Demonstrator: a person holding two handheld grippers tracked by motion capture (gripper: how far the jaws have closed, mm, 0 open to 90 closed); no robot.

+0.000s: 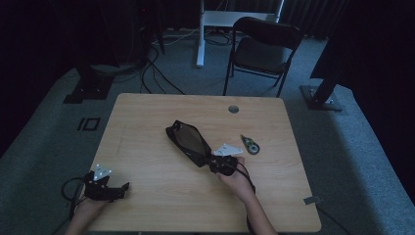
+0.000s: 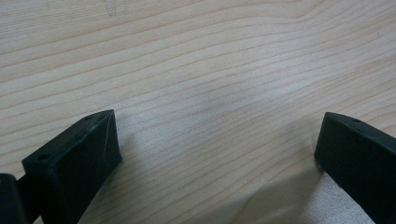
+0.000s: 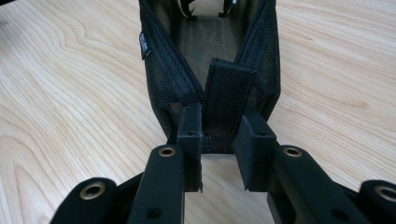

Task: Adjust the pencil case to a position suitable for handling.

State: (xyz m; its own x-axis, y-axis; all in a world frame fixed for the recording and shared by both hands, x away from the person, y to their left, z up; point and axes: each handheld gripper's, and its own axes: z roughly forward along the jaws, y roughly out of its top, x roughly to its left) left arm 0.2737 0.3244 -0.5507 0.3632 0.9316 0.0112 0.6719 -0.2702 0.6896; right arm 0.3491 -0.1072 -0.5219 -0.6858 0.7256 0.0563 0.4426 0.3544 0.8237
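The right gripper (image 3: 218, 140) has its jaws pinching the end tab of the black mesh pouch (image 1: 188, 142), which lies mid-tabletop (image 1: 147, 161). Its hand (image 1: 237, 178) reaches forward behind the pouch. Well left of the pouch, the left gripper (image 2: 219, 144) rests low, jaws spread.

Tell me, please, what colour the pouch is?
Black mesh pouch, clearest in the right gripper view.
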